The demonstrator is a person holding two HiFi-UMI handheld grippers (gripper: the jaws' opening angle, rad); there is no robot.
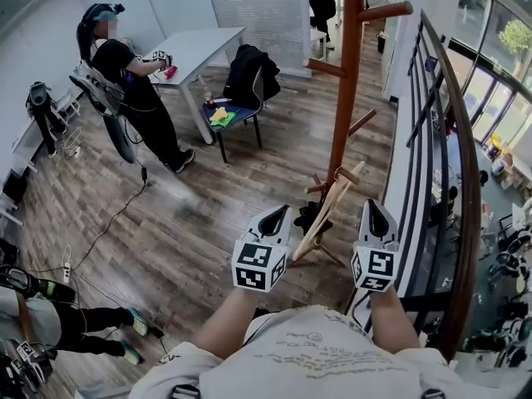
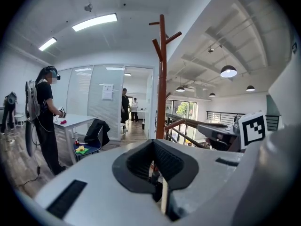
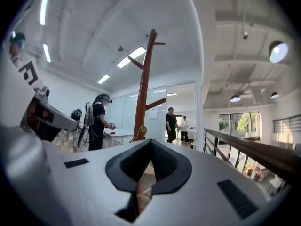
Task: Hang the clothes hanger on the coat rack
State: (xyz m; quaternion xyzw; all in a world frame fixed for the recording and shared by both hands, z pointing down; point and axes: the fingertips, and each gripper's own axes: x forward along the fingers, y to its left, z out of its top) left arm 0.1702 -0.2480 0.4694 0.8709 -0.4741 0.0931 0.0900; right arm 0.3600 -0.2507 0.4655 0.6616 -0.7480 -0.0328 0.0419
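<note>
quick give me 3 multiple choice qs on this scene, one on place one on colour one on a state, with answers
1. In the head view, the black jacket is on the coat rack's: a) left b) right c) top peg
2. The coat rack's wood is: a) white b) reddish brown c) black
3. The right gripper's jaws are: a) wide apart b) together c) out of every view
Answers: a, it drapes a chair left of the pole; b, every view shows that colour; b, they meet in the right gripper view.
</note>
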